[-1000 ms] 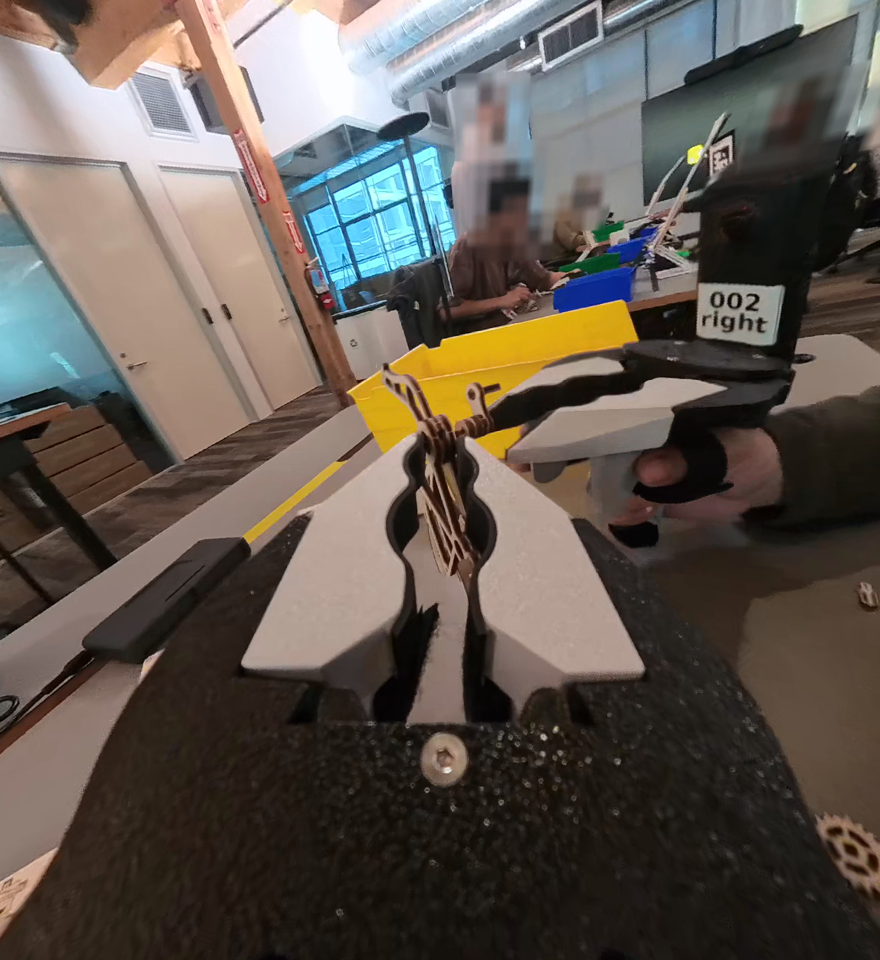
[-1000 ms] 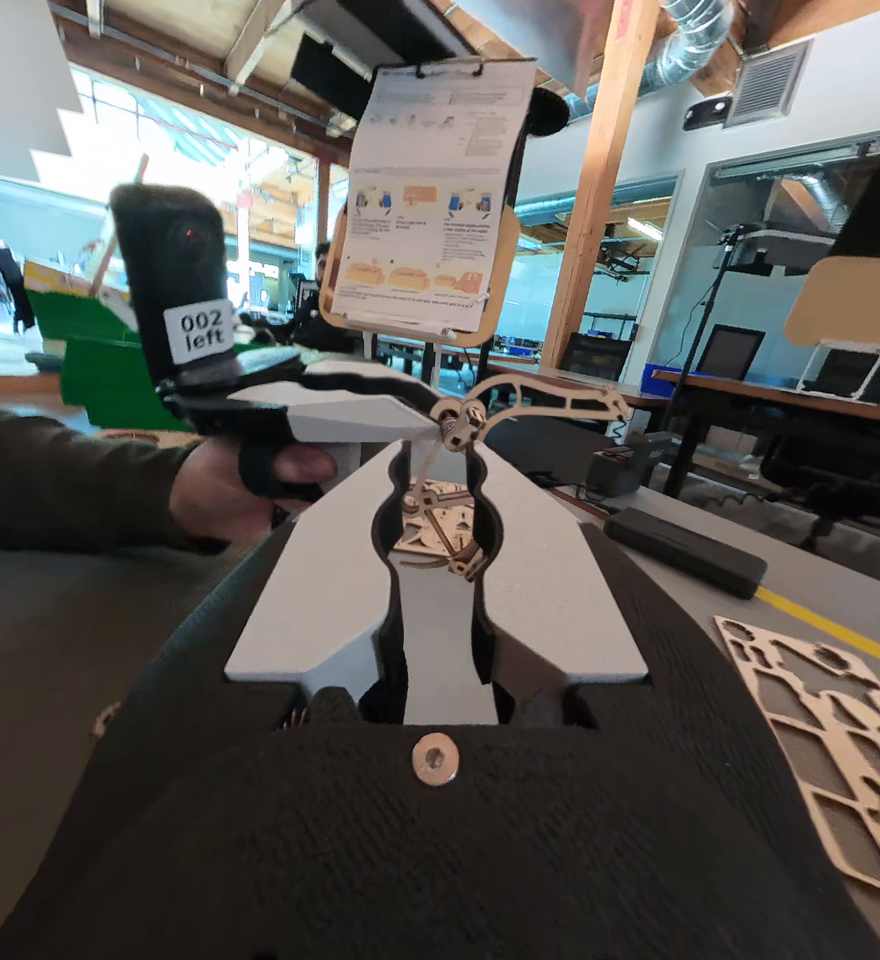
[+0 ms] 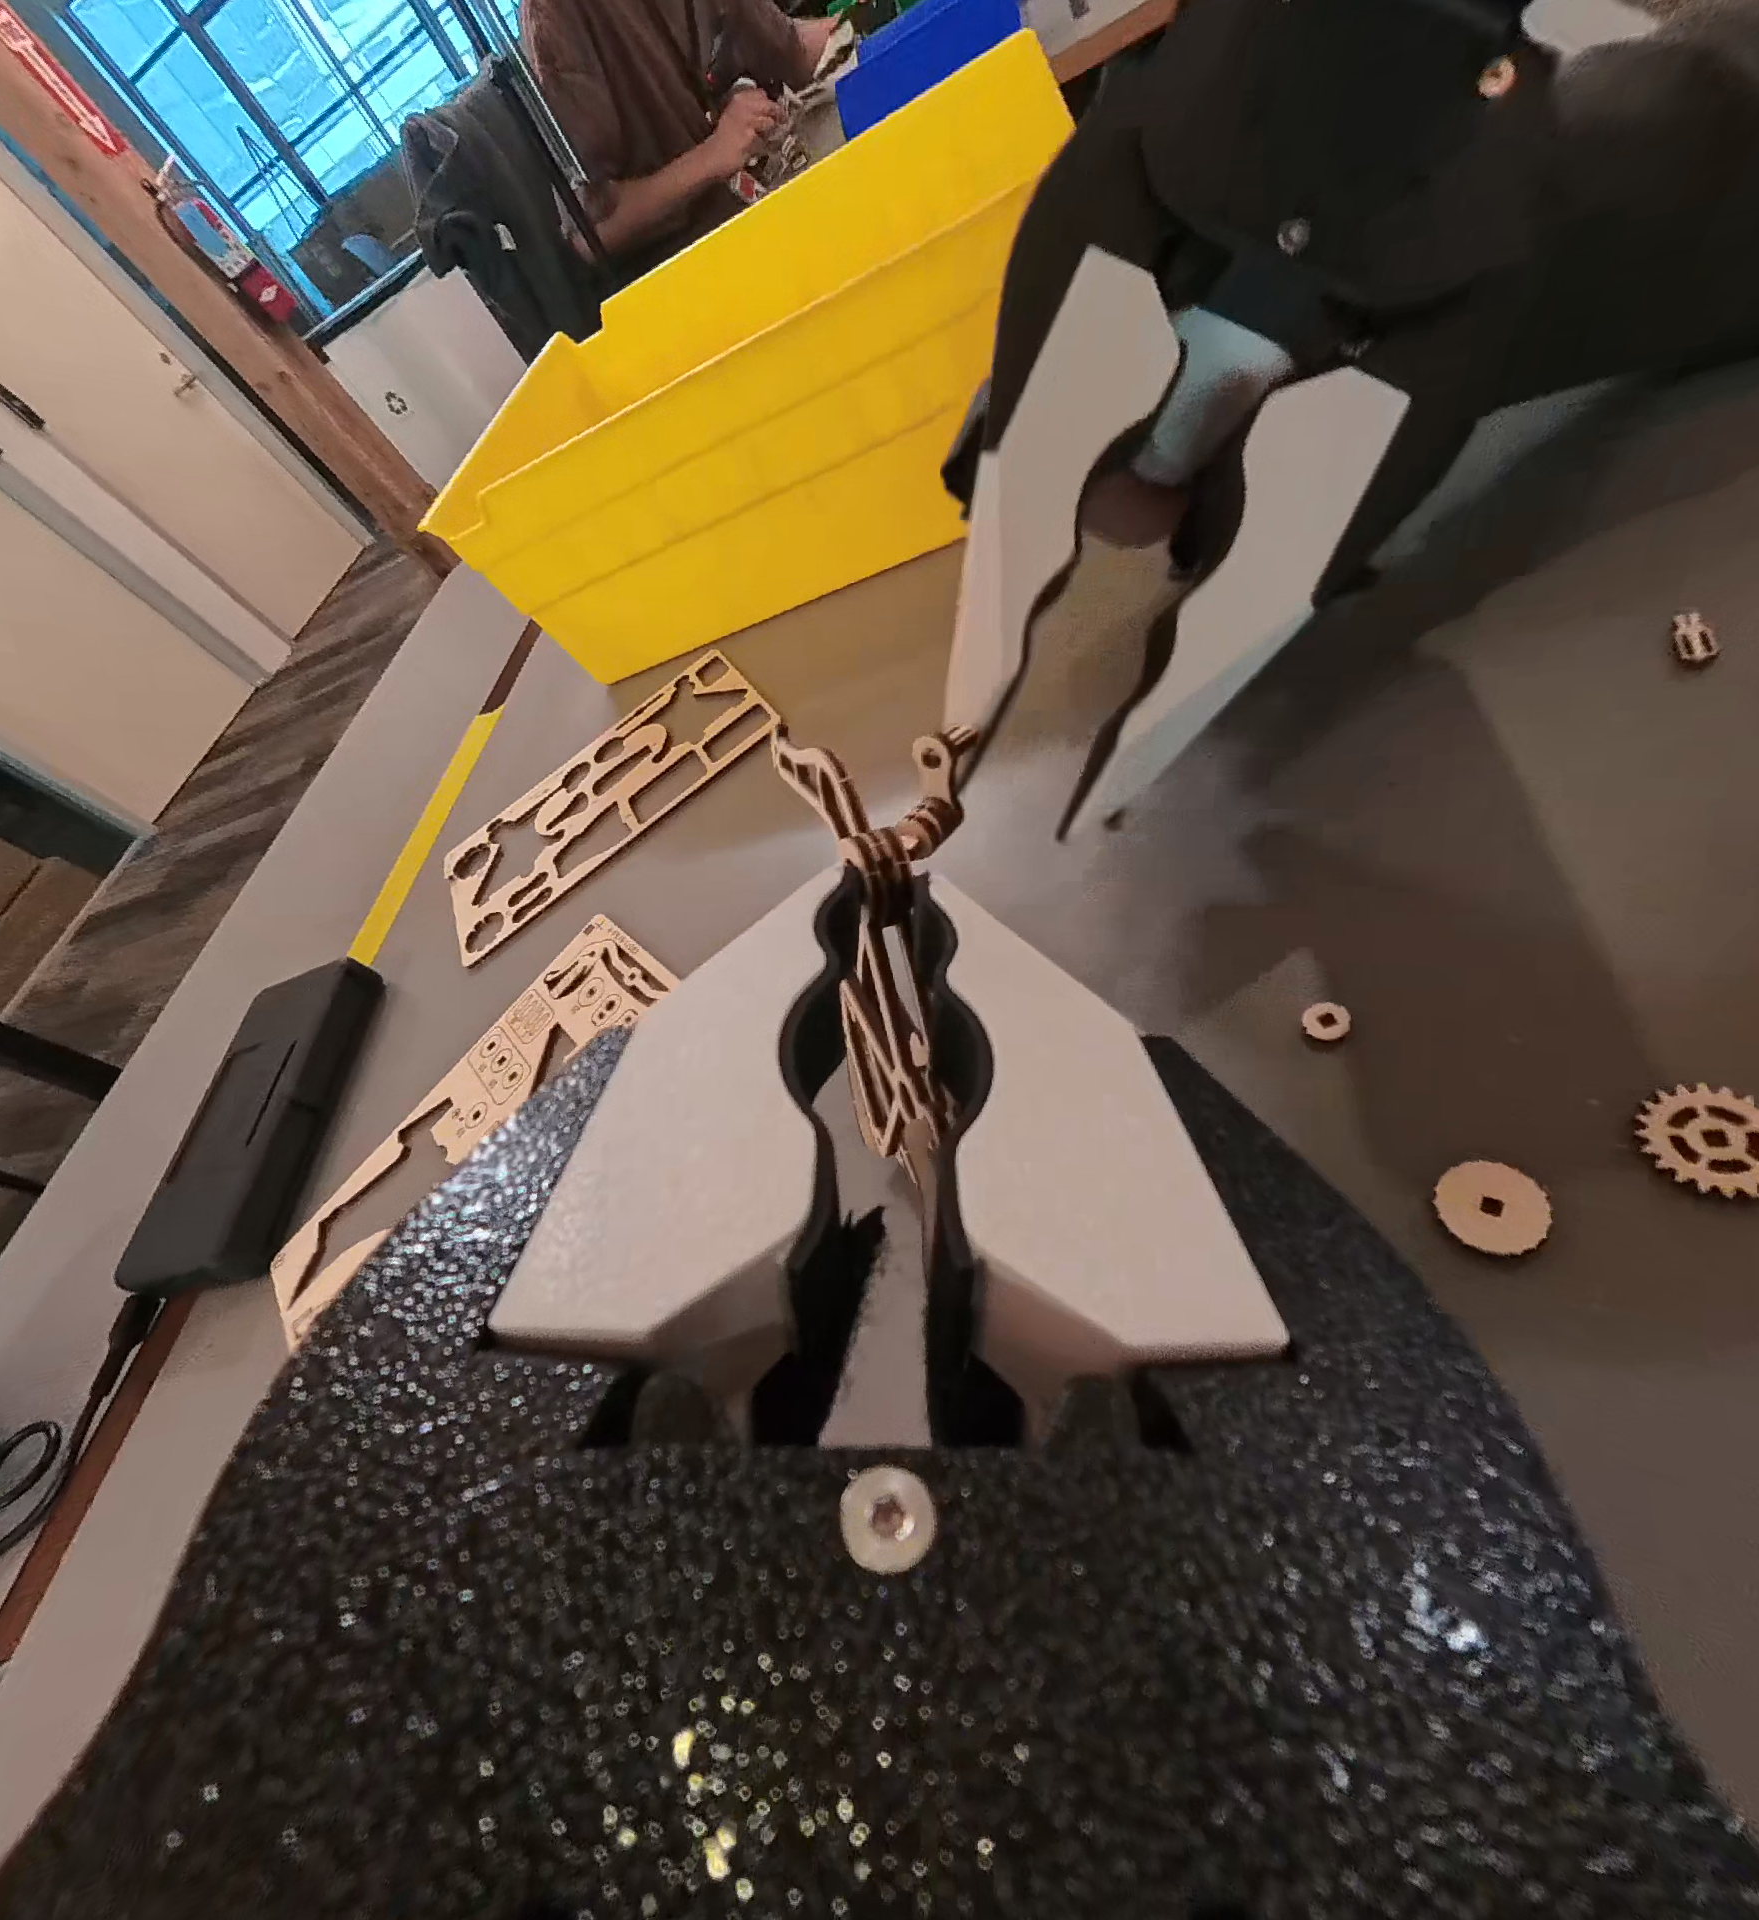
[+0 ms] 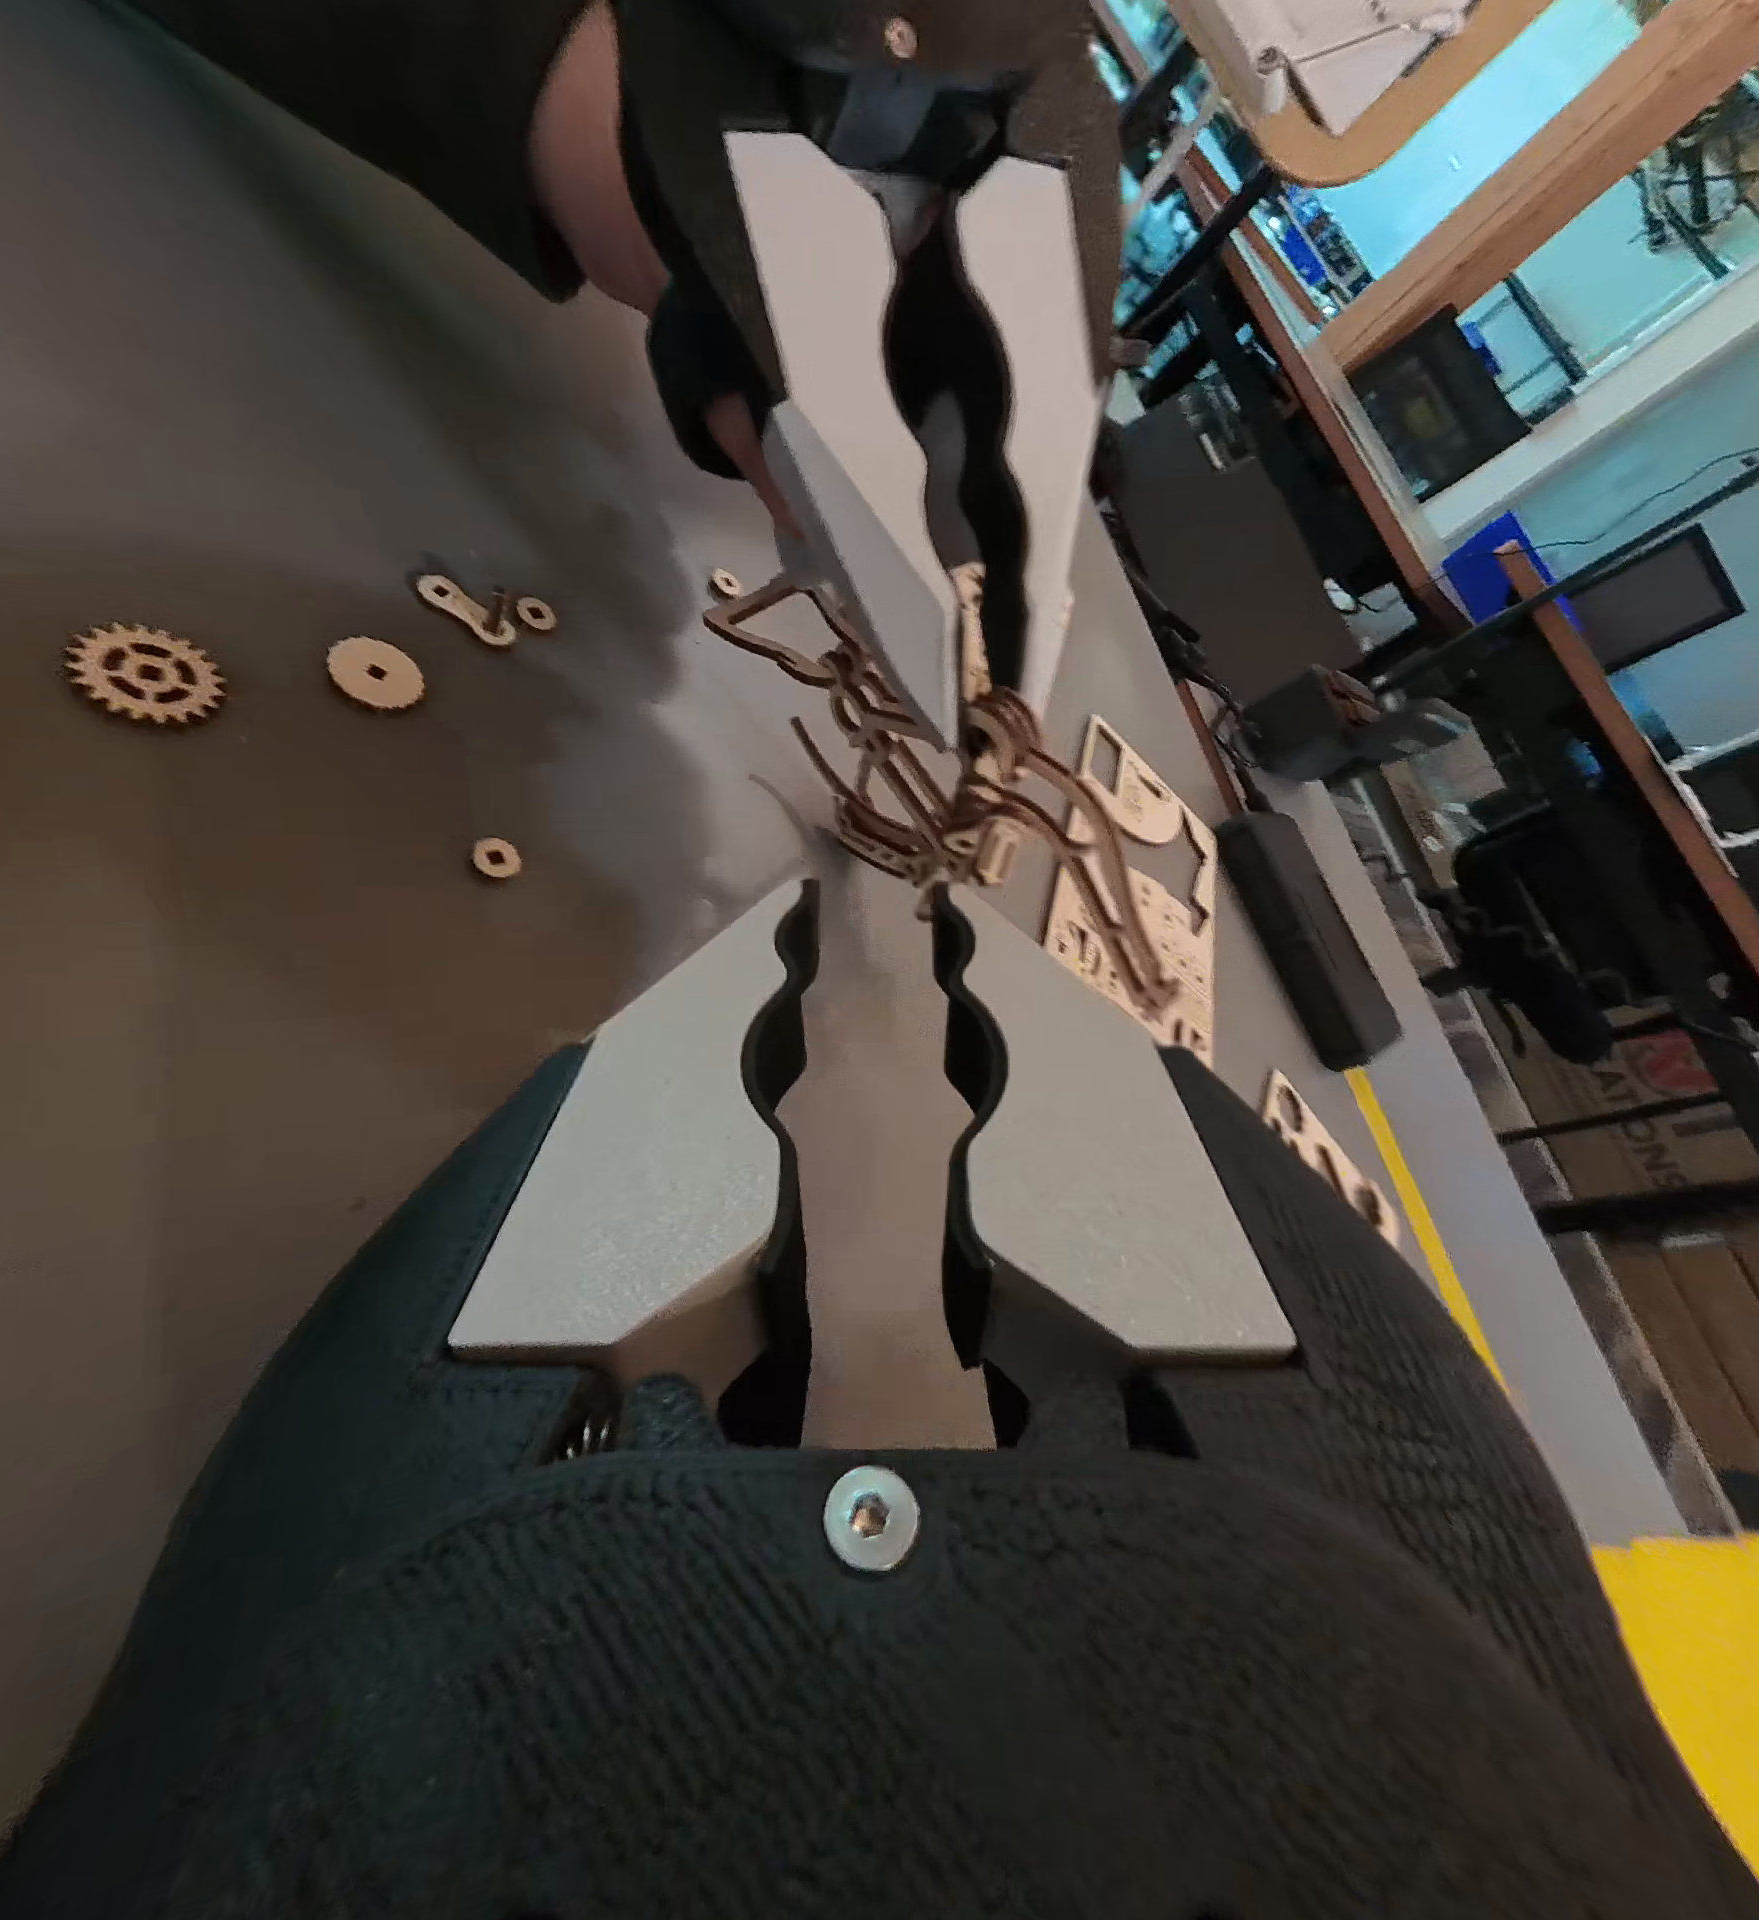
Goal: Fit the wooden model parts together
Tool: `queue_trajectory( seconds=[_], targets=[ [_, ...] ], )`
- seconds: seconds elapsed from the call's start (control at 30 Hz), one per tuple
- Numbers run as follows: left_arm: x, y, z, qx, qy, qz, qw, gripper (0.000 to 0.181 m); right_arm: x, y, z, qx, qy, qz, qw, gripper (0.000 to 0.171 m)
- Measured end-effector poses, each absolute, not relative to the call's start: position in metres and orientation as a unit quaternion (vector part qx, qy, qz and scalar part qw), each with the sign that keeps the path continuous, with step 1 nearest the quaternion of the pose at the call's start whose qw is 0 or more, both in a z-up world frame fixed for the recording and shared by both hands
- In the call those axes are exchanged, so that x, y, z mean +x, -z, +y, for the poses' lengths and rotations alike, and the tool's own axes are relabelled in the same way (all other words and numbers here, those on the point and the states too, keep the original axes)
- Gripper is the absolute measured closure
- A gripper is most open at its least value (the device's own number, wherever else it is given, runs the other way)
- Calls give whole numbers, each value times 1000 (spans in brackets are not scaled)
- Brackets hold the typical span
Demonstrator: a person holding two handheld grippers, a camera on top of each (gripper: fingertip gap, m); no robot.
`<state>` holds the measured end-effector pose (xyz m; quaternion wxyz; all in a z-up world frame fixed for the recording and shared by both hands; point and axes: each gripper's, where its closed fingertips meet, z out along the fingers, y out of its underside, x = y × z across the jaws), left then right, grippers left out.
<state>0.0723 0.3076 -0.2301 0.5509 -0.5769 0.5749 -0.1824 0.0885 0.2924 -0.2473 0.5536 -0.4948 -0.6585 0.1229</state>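
grey tool fingers (image 3: 1083, 1122), black bodies, dark sleeve (image 3: 1633, 208)

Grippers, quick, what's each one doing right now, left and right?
Left gripper: shut on the tan laser-cut wooden model assembly.
Right gripper: open, holding nothing, tips close to the same assembly.

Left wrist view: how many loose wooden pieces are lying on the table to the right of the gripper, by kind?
Toothed gear: 1
Plain disc: 1
Small washer: 1
Small notched piece: 1
Total: 4
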Motion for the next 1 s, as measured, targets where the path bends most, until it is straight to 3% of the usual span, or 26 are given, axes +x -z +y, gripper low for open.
queue_trajectory(
  seconds=[0.2,0.63,1.0],
  targets=[
    [76,233,304,-562,155,596,552,174,94,231,301,-543,-186,-597,561,145],
    [80,240,308,-529,53,623,574,173,86,254,302,-617,-233,-565,495,165],
    [76,249,320,-515,-64,618,590,173,84,264,312,-673,-226,-515,481,168]
  ],
)
